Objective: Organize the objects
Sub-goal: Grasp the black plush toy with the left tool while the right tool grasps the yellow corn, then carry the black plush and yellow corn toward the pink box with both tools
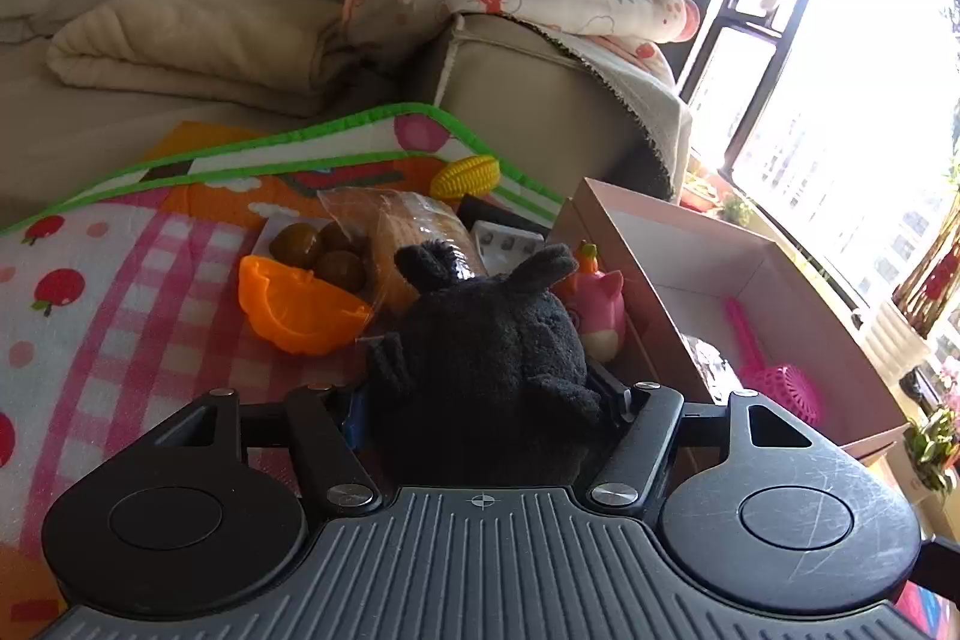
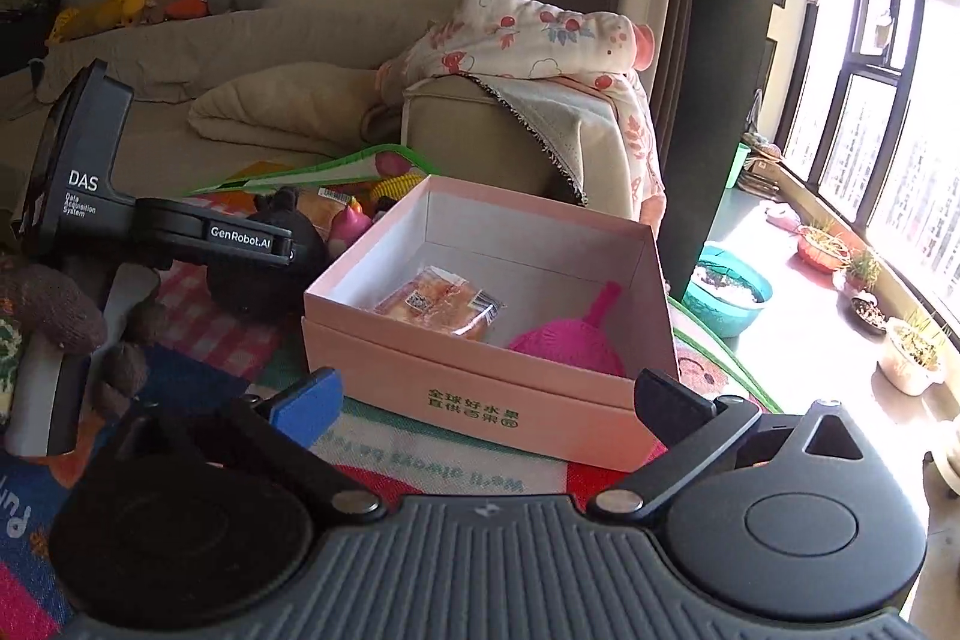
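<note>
A black plush toy (image 1: 486, 340) with small ears sits between the fingers of my left gripper (image 1: 483, 400) on the play mat, just left of the pink box (image 1: 708, 244). The jaws stand around its body and I see no clear squeeze. From the right wrist view the left gripper (image 2: 240, 244) hangs over the plush (image 2: 270, 274). My right gripper (image 2: 489, 400) is wide open and empty in front of the pink box (image 2: 480, 388). Inside the box lie a wrapped pastry (image 2: 438, 304) and a pink scoop (image 2: 564, 340).
On the checked play mat (image 1: 120, 280) lie an orange toy slice (image 1: 300, 310), brown round fruits (image 1: 318, 250), a biscuit packet (image 1: 414, 226), a toy corn (image 1: 465, 175), a blister pack (image 1: 504, 238) and a pink plush (image 1: 597, 310). A sofa arm (image 1: 528, 100) stands behind. A brown-gloved hand (image 2: 48, 304) holds the left gripper.
</note>
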`<state>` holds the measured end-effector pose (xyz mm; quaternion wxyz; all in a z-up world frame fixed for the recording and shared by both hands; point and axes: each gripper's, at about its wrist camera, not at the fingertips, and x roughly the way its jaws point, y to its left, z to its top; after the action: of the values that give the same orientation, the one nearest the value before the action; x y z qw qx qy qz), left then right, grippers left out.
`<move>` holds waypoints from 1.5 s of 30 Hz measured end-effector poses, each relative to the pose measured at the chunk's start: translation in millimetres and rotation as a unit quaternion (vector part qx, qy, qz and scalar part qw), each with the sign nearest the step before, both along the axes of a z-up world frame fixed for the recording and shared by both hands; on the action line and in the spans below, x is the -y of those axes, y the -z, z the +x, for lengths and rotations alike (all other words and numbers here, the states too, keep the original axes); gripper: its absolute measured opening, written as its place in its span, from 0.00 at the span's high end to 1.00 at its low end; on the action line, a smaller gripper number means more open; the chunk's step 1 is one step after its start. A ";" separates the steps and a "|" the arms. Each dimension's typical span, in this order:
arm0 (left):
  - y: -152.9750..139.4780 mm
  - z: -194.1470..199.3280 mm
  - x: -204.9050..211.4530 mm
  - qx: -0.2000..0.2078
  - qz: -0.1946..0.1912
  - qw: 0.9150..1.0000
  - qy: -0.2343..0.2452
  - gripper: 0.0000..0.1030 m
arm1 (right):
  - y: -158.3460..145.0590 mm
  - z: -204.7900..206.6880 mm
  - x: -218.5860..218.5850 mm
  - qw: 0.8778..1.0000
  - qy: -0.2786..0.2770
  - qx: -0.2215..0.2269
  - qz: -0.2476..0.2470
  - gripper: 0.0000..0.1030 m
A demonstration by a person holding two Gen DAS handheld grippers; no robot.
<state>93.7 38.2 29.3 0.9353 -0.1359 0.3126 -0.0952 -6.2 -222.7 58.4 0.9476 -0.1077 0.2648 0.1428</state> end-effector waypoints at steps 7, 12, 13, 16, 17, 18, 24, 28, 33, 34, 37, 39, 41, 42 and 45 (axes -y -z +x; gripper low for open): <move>1.8 -74.2 -68.2 0.073 -0.007 0.997 -0.008 0.32 | -48.0 83.8 -61.1 0.998 -0.039 -0.048 0.030 0.00; 21.9 -78.8 -113.5 0.066 -0.099 0.993 -0.031 0.32 | -40.2 183.6 -132.9 0.992 -0.019 -0.123 0.018 0.00; 21.9 -79.4 -116.8 0.072 -0.111 0.991 -0.031 0.32 | -36.7 199.1 -143.8 0.991 -0.013 -0.132 0.013 0.00; 23.2 -77.7 -114.5 0.065 -0.109 0.992 -0.026 0.32 | -18.7 255.3 -175.1 0.988 0.023 -0.154 -0.003 0.00; 23.3 -77.9 -113.7 0.065 -0.108 0.992 -0.023 0.32 | -12.1 272.1 -181.6 0.987 0.036 -0.159 -0.005 0.00; 23.3 -79.0 -113.1 0.067 -0.107 0.992 -0.022 0.32 | -6.4 286.0 -186.8 0.985 0.051 -0.164 -0.004 0.00; 26.4 -80.8 -116.5 0.066 -0.117 0.991 -0.020 0.32 | 42.4 350.5 -209.2 0.968 0.126 -0.215 -0.023 0.40; 27.5 -79.8 -117.6 0.063 -0.125 0.990 -0.019 0.32 | 53.3 346.1 -220.5 0.968 0.113 -0.219 -0.041 0.58; 28.6 -78.7 -118.6 0.060 -0.131 0.989 -0.018 0.32 | 37.6 309.3 -224.2 0.974 0.059 -0.210 -0.056 0.66; 29.1 -78.4 -119.7 0.058 -0.133 0.989 -0.019 0.32 | 33.8 299.3 -221.3 0.974 0.047 -0.216 -0.051 0.66; 30.4 -76.9 -122.8 0.055 -0.142 0.988 -0.022 0.32 | 21.3 263.5 -208.7 0.973 0.022 -0.226 -0.042 0.68; 30.3 -77.4 -123.8 0.057 -0.144 0.988 -0.024 0.32 | 6.0 234.0 -200.5 0.976 0.007 -0.213 -0.034 0.70; 30.3 -77.2 -124.1 0.060 -0.144 0.987 -0.024 0.32 | -14.3 203.6 -188.3 0.980 -0.015 -0.198 -0.016 0.70; 30.4 -77.3 -124.1 0.060 -0.144 0.987 -0.024 0.32 | -22.5 189.1 -181.8 0.982 -0.023 -0.189 -0.008 0.70; 30.6 -77.2 -124.5 0.061 -0.144 0.987 -0.024 0.32 | -47.8 136.9 -151.7 0.986 -0.047 -0.158 0.013 0.70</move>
<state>16.5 162.7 -1.3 0.9251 -0.2709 0.2351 -0.1250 130.7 -70.9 106.2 0.8873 -0.0837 0.4042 0.2059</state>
